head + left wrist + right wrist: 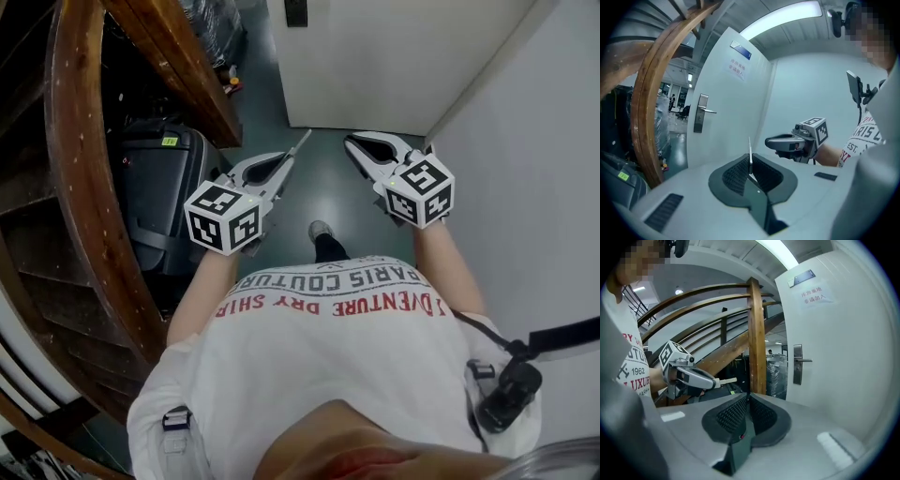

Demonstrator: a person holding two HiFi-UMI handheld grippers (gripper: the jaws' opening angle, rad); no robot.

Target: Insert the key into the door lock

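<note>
My left claw is clamped on the key, with its blade pointing forward. My right claw is closed, empty. The door lock stands well ahead.

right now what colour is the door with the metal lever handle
Plain white door, silver handle plate; clearest in the left gripper view.
</note>
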